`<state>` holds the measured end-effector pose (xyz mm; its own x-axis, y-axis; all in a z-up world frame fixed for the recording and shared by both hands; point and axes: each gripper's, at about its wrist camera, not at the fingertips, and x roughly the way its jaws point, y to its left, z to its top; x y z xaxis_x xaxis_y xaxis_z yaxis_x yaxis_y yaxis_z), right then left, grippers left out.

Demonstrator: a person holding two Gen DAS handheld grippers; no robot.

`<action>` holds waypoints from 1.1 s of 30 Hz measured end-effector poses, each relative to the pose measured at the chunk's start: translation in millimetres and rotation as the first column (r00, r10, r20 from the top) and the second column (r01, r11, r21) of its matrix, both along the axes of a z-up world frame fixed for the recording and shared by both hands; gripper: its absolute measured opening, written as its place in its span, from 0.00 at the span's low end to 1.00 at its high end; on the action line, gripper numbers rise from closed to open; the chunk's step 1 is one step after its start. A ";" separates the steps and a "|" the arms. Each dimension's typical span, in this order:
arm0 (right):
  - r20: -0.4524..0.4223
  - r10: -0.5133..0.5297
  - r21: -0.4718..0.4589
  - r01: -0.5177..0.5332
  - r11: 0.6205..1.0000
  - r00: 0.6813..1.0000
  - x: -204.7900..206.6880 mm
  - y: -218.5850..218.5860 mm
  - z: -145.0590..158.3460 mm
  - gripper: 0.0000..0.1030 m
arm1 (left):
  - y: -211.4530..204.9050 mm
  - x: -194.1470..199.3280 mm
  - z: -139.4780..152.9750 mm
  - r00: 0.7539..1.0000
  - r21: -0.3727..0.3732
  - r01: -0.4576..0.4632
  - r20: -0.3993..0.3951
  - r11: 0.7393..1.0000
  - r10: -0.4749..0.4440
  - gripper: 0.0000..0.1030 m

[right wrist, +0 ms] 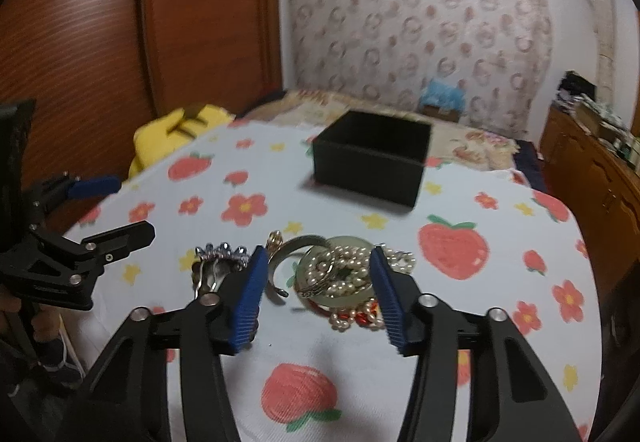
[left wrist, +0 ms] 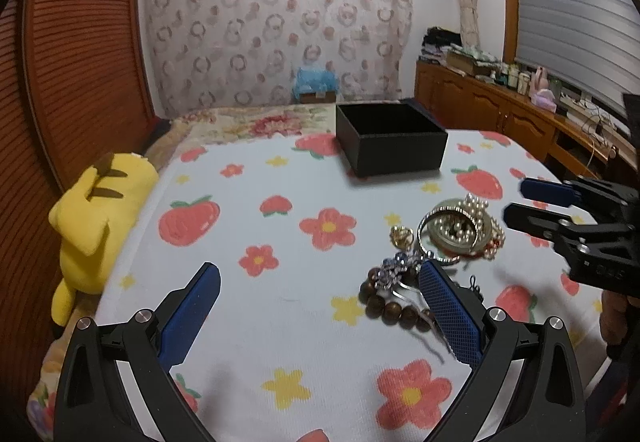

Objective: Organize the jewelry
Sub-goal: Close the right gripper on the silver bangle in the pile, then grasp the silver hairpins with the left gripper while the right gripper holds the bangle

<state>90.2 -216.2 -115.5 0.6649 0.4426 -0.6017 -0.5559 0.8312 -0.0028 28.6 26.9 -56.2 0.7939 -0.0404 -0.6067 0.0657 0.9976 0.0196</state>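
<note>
Main risk: the jewelry pile [right wrist: 344, 278] is tangled. The pearl strand [right wrist: 352, 266] is draped over and through the pale green disc [right wrist: 340, 282], with a silver bangle [right wrist: 288, 254] leaning against it and red beads underneath. Closing on that cluster likely lifts several pieces at once, or drags the strand and drops the disc partway to the black box [right wrist: 372, 157]. The pearls are round and slick, so a pinch on beads alone may slip.

Second risk: the surface is a soft strawberry-print cloth [right wrist: 460, 242]. Pressing down may snag the fabric in the pads. Can't tell whether it's a tabletop or a bed underneath.

Third: the grippers are close together, and the left one is almost on the wooden bead bracelet [left wrist: 384, 302] and crystal brooch [left wrist: 396, 270]. A collision is possible if both go in at once.

Right gripper [right wrist: 318, 298]: jaws moderately open, holding nothing, straddling the pearl/disc cluster, just above or at it. Contact unclear because of blur.

Left gripper [left wrist: 320, 314]: jaws wide open, empty. Its right finger overlaps the bracelet in view; touching or not, can't tell.

The box sits open and well apart beyond the pile; its inside isn't visible.
</note>
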 end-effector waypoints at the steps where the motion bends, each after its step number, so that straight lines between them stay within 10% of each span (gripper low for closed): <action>1: -0.011 0.011 -0.013 -0.011 1.000 1.000 3.8 3.3 -2.8 0.47 | 0.4 1.6 -3.1 1.000 -0.003 0.006 -0.010 1.000 -0.006 0.94; 13: -0.095 0.091 -0.152 -0.105 0.983 0.991 43.0 28.6 -22.1 0.20 | -5.7 20.9 -23.9 0.990 -0.037 0.114 -0.082 0.993 -0.117 0.93; 27: -0.066 0.101 -0.183 -0.111 0.977 0.993 49.4 26.4 -18.9 0.00 | -20.5 58.9 -40.1 0.945 -0.109 0.243 -0.196 0.964 -0.260 0.55; 33: -0.061 0.109 -0.168 -0.118 0.979 0.992 46.8 24.8 -15.4 0.00 | -20.1 59.7 -39.0 0.934 -0.139 0.272 -0.203 0.952 -0.296 0.24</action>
<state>137.0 -191.3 -130.9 0.5829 0.4011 -0.7067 -0.6496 0.7525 -0.1086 88.3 6.8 -95.2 0.5883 -0.3184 -0.7433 0.3368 0.9322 -0.1328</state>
